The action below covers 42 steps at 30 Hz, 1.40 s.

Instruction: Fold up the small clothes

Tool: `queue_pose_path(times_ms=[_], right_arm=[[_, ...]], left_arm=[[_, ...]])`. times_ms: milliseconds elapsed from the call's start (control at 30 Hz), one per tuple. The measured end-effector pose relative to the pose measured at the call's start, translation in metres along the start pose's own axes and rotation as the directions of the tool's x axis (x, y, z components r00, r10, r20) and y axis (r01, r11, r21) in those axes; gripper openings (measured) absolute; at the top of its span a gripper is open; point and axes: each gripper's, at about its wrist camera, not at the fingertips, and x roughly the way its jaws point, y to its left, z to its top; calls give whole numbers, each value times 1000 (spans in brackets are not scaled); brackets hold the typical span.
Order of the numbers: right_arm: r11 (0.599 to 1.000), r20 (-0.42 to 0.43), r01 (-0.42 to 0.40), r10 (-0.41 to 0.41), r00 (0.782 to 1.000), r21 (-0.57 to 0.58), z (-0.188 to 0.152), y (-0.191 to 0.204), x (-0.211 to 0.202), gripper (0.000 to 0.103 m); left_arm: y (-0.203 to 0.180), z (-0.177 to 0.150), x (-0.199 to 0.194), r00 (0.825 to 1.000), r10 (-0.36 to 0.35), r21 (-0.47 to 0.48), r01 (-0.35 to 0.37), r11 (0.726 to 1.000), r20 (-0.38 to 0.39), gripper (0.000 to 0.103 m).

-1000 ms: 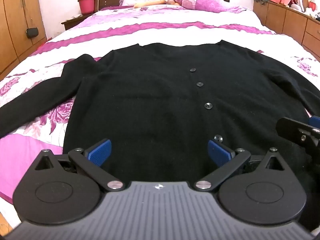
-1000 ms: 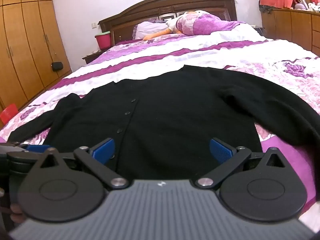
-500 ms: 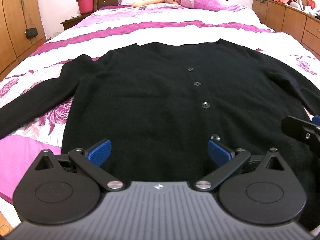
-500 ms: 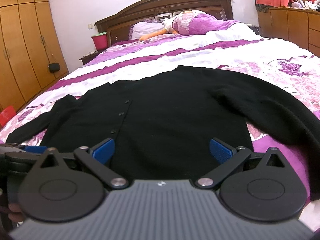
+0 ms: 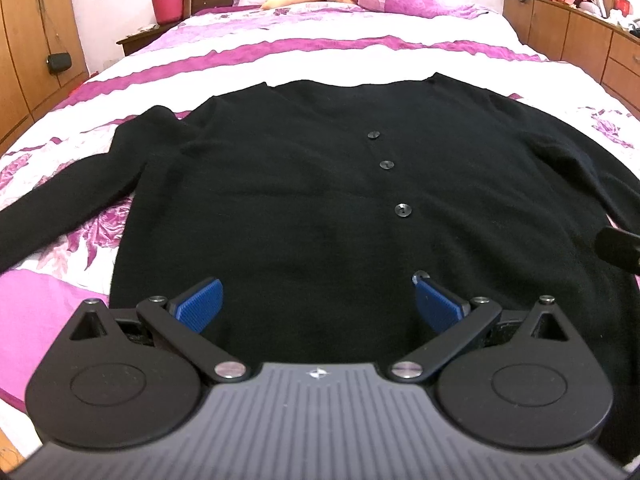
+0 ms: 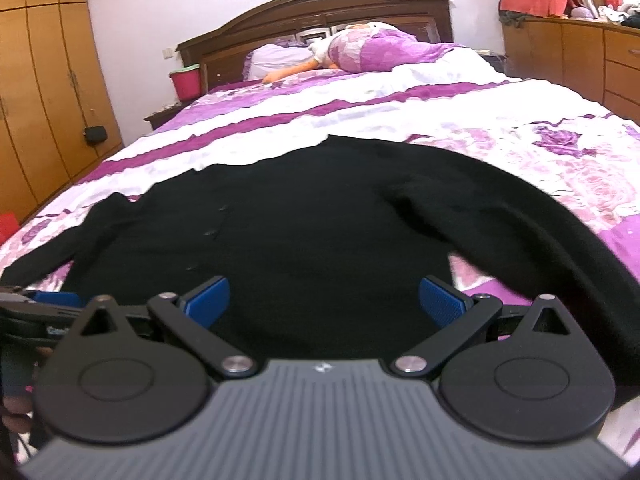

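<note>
A black knitted button-front cardigan (image 5: pixel 304 208) lies flat, sleeves spread, on the purple-and-white floral bedspread (image 5: pixel 320 52), stretching ahead of both tools. The left gripper (image 5: pixel 316 300) hovers over its near hem, blue pads wide apart, holding nothing. The right gripper (image 6: pixel 324 298) just beside it is likewise spread wide and empty

Home bedroom, made bed (image 6: pixel 440 120), wooden headboard (image 6: pixel 320 16), pillows (image 6: pixel 276 60), wardrobe (image 6: pixel 44 100)
</note>
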Motion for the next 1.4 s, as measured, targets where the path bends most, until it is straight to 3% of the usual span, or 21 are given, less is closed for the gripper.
queue_pose_path(times_ms=[400, 833, 967, 1100, 1200, 1400], right_arm=[[984, -16, 178, -177, 984, 5, -1, -72, 7, 103], [968, 71, 223, -232, 970, 118, 13, -140, -14, 103], [957, 38, 267, -273, 961, 111, 12, -159, -1, 96], [946, -32, 313, -311, 950, 85, 2, -176, 21, 96], [952, -73, 290, -283, 956, 102, -8, -186, 33, 97], [956, -78, 270, -262, 962, 117, -12, -189, 36, 96]], left_arm=[[-15, -4, 39, 999, -18, 12, 19, 1000, -47, 103], [-27, -6, 56, 998, -1, 31, 3, 1000, -56, 103], [-27, -8, 54, 999, -2, 35, 3, 999, -51, 103], [-25, -10, 54, 999, -8, 37, 10, 999, -48, 103], [-24, -10, 55, 999, -10, 36, 11, 999, -44, 103], [-26, -14, 52, 1000, -6, 45, 7, 999, -24, 103]])
